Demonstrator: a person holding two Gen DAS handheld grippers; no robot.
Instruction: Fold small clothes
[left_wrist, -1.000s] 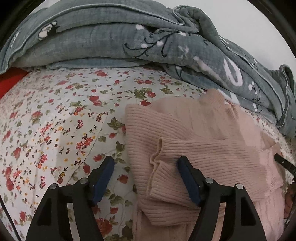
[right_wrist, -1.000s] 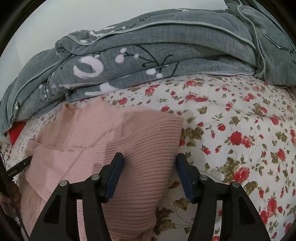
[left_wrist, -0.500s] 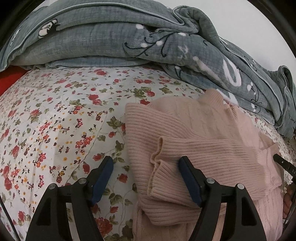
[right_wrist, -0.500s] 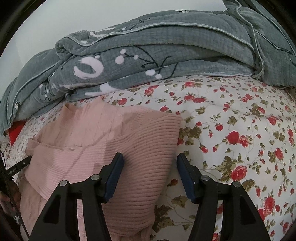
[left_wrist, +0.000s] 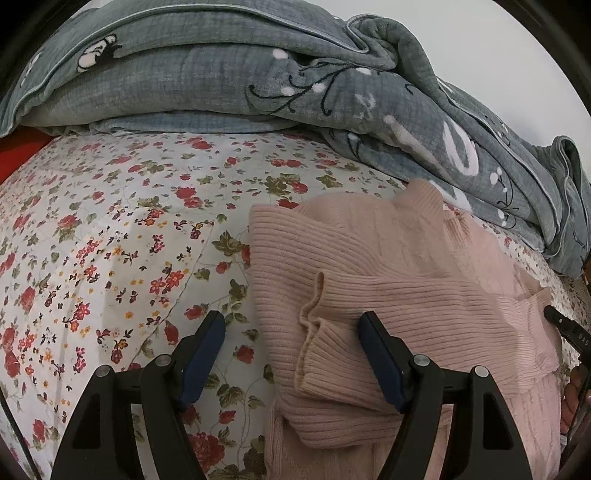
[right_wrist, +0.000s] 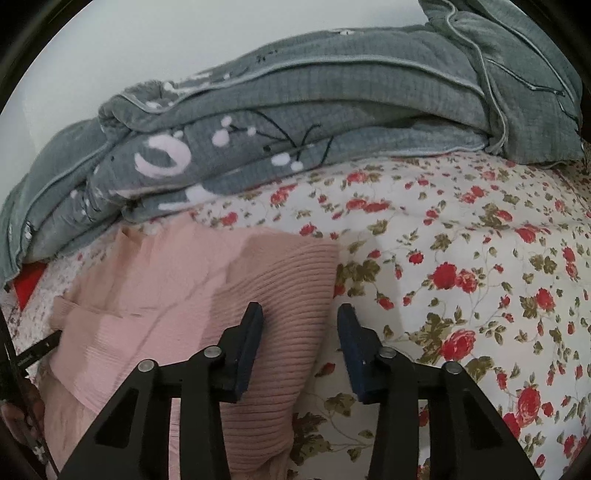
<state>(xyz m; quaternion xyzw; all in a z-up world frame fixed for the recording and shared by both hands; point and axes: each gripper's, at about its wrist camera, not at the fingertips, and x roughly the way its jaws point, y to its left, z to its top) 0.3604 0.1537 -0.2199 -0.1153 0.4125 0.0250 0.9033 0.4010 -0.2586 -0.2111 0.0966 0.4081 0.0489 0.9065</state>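
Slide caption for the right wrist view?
Open right claw straddles the pink sweater's edge on a floral bedsheet.

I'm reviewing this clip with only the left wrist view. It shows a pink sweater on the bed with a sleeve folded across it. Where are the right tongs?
Observer: The right tongs straddle the pink sweater's right-hand folded edge, with one finger over the knit and the other over the floral sheet.
Operator: Have they closed on that edge?
Observer: No. The jaws stand open and the ribbed edge lies flat between them, with nothing pinched.
Operator: What's beyond the sweater on that side?
Observer: The floral sheet carries on to the right, and the grey blanket is piled along the back behind it.
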